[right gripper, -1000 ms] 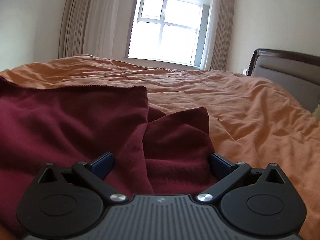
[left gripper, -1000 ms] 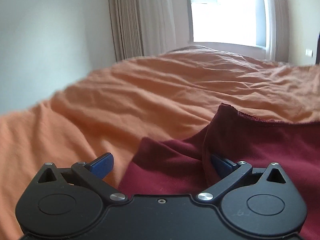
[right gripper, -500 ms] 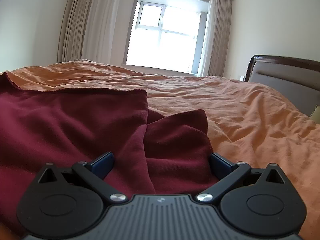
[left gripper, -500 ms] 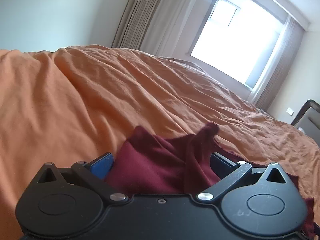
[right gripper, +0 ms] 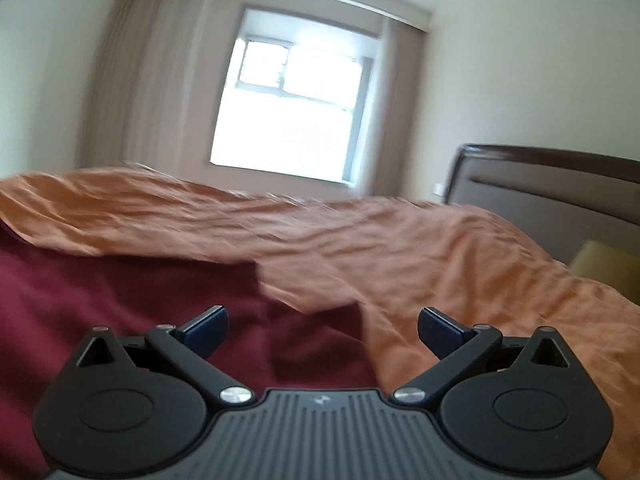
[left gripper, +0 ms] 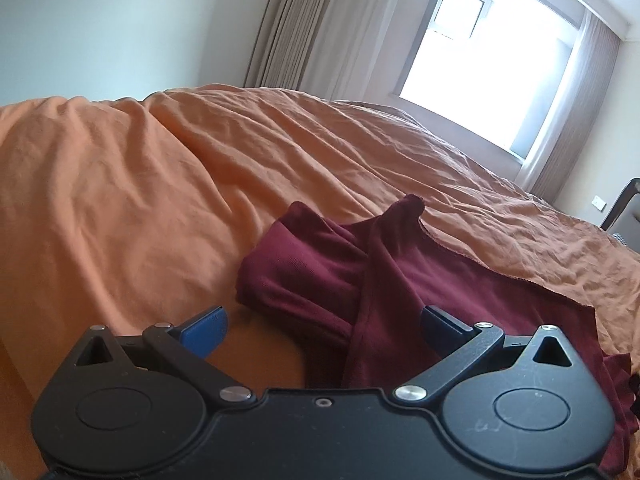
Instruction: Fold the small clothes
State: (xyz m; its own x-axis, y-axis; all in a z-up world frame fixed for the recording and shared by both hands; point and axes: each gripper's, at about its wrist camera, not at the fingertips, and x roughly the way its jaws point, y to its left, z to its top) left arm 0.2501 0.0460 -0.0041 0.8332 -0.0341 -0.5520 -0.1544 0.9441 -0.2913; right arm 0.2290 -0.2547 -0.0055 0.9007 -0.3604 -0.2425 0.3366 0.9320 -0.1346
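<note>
A dark red garment of soft, fine-ribbed knit lies crumpled on a bed covered by an orange sheet, whose matte cotton-like cloth is creased all over with shallow wrinkles. In the left wrist view the garment fills the lower centre and lower right of the frame: a rounded, doubled-over bunch at centre, a narrow peaked fold rising above it, and a flatter panel with a stitched hem running off toward the right edge.

The left gripper is black, hard plastic with round pivot housings, metal pins and blue fingertip pads. Its jaws stand wide apart; a hanging fold of the garment passes between them, close to the right-hand pad, but nothing is pinched.

In the right wrist view, which is motion-blurred, the garment spreads across the lower left as a broad smooth expanse, with the sheet beyond it. The right gripper, of the same build with a ribbed grey body, also has its jaws wide apart above the cloth, gripping nothing.

A bright window with beige pleated curtains fills the upper centre, and a dark padded headboard stands at right.
</note>
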